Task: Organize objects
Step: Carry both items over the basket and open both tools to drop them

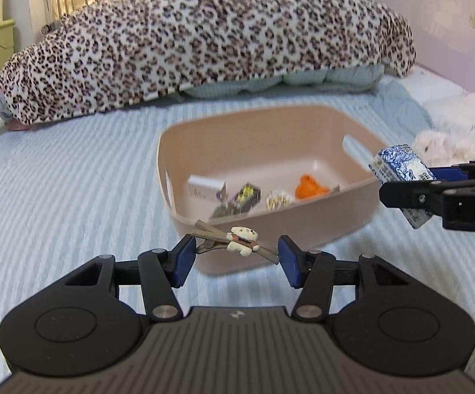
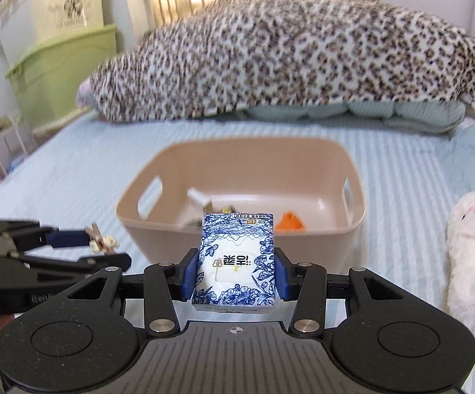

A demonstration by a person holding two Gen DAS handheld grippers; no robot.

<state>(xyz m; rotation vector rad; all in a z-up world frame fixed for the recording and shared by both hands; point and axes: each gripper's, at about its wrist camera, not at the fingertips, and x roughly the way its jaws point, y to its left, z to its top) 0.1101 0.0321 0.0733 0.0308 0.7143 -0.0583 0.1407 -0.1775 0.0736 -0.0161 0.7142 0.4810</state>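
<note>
Lying under leopard blanket [image 1: 204,42]: striped blue bedsheet [image 1: 66,177], beige bin [image 2: 237,177].

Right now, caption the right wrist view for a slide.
Right gripper clamps blue-and-white floral tissue pack before beige plastic bin.

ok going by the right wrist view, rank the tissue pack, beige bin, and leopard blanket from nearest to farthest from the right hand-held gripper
1. tissue pack: clamped between the right hand-held gripper pads.
2. beige bin: just ahead on the bed.
3. leopard blanket: piled at the far end of the bed, behind the bin.
</note>
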